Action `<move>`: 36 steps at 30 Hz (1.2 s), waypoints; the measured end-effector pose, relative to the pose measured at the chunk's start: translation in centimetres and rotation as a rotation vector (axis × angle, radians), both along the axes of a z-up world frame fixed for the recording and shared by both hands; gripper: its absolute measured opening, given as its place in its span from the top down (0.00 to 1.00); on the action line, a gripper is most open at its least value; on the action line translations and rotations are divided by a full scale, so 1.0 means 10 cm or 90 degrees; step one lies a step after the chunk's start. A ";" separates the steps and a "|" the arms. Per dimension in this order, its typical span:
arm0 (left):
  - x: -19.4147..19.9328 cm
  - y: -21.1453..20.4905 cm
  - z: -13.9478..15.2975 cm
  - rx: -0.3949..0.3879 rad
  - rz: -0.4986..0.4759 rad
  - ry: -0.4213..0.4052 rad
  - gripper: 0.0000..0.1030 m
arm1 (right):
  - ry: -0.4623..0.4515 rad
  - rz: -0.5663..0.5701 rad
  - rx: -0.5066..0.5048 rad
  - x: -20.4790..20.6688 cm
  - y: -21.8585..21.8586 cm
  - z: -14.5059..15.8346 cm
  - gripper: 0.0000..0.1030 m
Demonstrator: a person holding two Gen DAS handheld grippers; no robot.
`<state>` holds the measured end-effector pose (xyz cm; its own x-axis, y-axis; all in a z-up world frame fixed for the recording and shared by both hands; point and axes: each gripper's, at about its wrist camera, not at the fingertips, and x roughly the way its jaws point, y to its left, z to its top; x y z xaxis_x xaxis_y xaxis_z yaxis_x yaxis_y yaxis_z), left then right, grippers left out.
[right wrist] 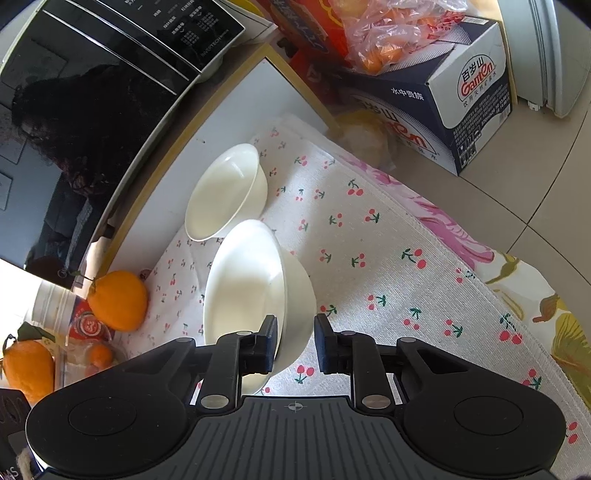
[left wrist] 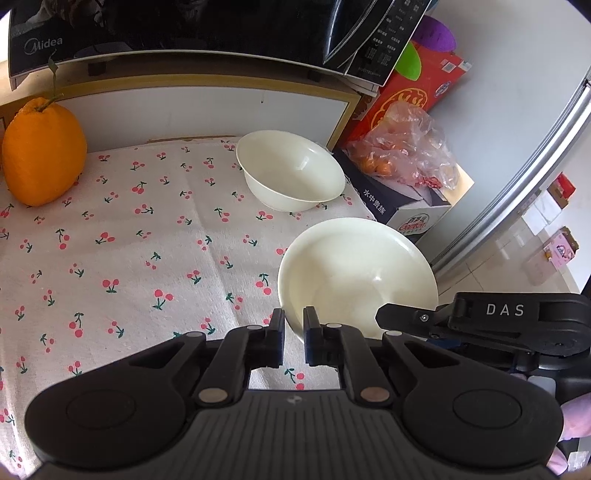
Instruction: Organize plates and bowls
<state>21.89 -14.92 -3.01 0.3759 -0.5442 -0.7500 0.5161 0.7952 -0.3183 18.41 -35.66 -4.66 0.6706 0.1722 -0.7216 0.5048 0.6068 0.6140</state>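
Both pairs of jaws are clamped on the same thing: the left gripper (left wrist: 293,332) pinches the near rim of the near bowl (left wrist: 354,273) between its pads, and the right gripper (right wrist: 295,343) grips the rim and wall of that bowl (right wrist: 255,288) from the other side, one finger inside and one outside. The bowl sits at the near right part of the cherry-print cloth (left wrist: 129,240), slightly tipped, while the far bowl (left wrist: 291,170) rests upright further back by the white cabinet front (left wrist: 207,110). The step in hand looks like lifting the near bowl to nest it in the far one; to do it well, both hands should rise together and level so the thin rim does not twist out of either pinch, then carry it clear over the far bowl's rim before lowering it centred, letting go only once it is seated. A rim grip on smooth glazed ware may slip, so a slow pace seems wise. Around this, the microwave (left wrist: 166,29) reads "Midea", the other gripper's arm in the left view carries "DAS", and the carton (right wrist: 461,96) is printed "Ganten" with Chinese characters. A large orange fruit (left wrist: 42,151) stands at the cloth's far left and a bag of small oranges (left wrist: 402,151) lies on the carton.
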 end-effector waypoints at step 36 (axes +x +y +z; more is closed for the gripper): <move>-0.66 0.27 0.58 0.012 -0.004 -0.074 0.91 | -0.035 0.065 -0.001 -0.43 0.17 0.67 0.79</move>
